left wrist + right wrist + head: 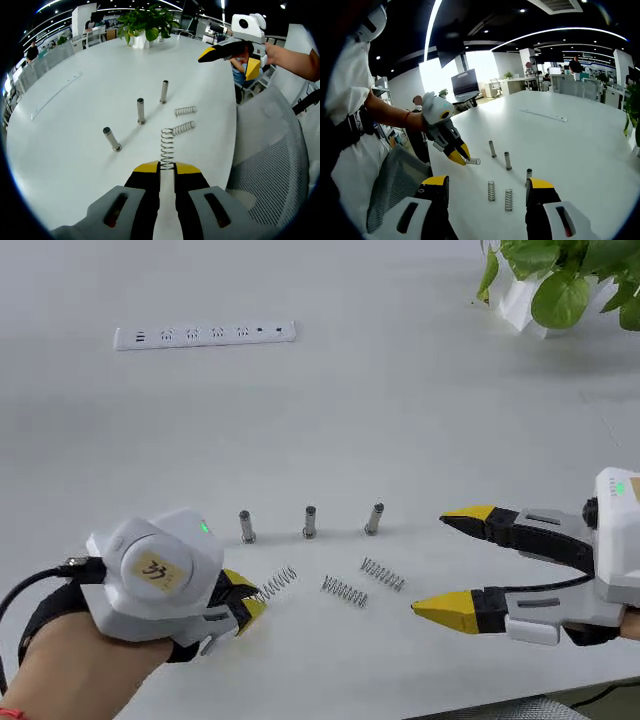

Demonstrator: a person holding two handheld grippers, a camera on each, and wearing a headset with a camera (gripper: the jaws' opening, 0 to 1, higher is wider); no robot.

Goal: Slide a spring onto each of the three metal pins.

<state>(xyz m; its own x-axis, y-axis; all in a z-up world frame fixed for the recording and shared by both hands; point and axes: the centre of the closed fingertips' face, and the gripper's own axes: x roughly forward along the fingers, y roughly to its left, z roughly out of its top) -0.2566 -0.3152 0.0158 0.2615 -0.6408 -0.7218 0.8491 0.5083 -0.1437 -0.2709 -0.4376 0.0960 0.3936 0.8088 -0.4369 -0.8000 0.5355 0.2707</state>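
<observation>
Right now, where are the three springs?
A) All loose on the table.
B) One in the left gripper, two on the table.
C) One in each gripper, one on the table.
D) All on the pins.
B: the left gripper is shut on one spring, a second spring and a third spring lie on the table, and the right gripper is open.

Right gripper (486, 183): yellow-tipped black jaws spread wide over the white tabletop (580, 150). Two loose coiled steel springs (491, 190) lie between the tips. Beyond them, three upright grey metal pins (508, 160) in a row. Left gripper (460, 158) (white body, yellow tips) pinches a third spring (473, 161) near the end pin.
</observation>
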